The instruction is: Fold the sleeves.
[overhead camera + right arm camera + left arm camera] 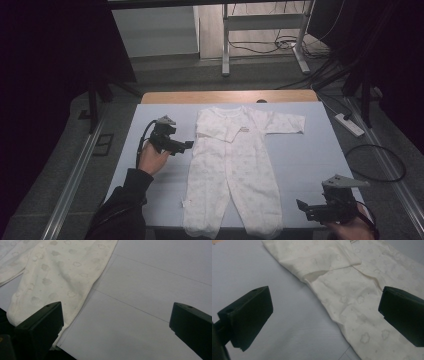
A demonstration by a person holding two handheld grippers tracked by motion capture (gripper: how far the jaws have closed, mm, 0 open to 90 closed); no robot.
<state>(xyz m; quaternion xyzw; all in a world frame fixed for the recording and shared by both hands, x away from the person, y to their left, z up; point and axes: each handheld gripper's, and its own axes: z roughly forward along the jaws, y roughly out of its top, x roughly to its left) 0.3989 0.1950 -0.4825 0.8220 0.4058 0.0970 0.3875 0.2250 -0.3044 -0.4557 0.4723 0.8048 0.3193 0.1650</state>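
Left gripper (186,145) hovers just beside the garment's left edge at approx. waist level, jaws spread wide, nothing between them. Its own view confirms: both black jaws far apart, one over bare table cover, the other over fabric near the folded sleeve.

Right gripper (301,207) sits at the near right corner of the table, well apart from the garment body, jaws likewise spread, nothing held. In its own view, one jaw stands near the foot end of a garment leg, the other over bare cover; contact w/ fabric cannot be determined.

White baby sleepsuit (235,170) lies flat, face up, at table centre, neck toward the far edge, legs toward the person. Sleeve on the left is folded in across the chest (312,257); sleeve on the right (285,123) extends straight out. Leg ends reach the near edge of the cover. Faint cloud print and snap row visible on a leg (57,277).

Table (310,150) carries a pale blue-grey cover; wooden strip shows at the far edge.

Person's left hand (152,160) grips the left unit, dark sleeve behind it.
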